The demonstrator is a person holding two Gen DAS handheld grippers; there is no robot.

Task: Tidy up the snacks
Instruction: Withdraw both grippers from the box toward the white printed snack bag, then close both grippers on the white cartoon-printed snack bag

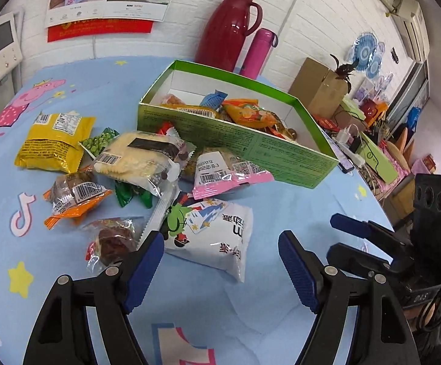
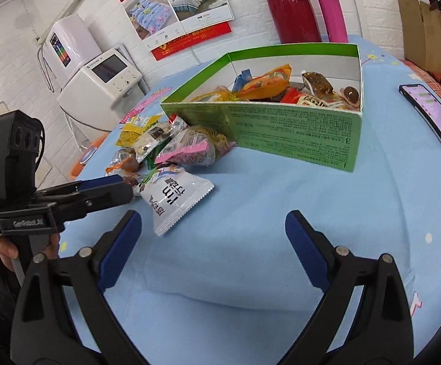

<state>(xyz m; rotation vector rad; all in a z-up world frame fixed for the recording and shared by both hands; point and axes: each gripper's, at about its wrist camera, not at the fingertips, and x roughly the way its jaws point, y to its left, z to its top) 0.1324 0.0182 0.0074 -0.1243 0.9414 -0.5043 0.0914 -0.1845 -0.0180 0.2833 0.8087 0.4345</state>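
Note:
A green box point(image 1: 251, 146) point(image 2: 296, 133) stands open on the blue cloth and holds several wrapped snacks. Left of it and in front lies a pile of loose snacks: a yellow pack point(image 1: 53, 143), a pale biscuit pack point(image 1: 141, 155), a pink-edged pack point(image 1: 226, 170), an orange pack point(image 1: 74, 197) and a clear pack point(image 1: 111, 240). Nearest is a white pack point(image 1: 220, 228) point(image 2: 175, 197). My left gripper point(image 1: 220, 240) point(image 2: 126, 187) is open, its fingers straddling the near end of the white pack. My right gripper point(image 2: 213, 217) point(image 1: 339, 237) is open over bare cloth, right of the pile.
A red jug point(image 1: 229, 27) and a pink bottle point(image 1: 260, 51) stand behind the box by the wall. A phone point(image 2: 433, 112) lies right of the box. A cardboard box point(image 1: 317, 85) and clutter sit past the table's right edge. A white appliance point(image 2: 98, 82) stands at the left.

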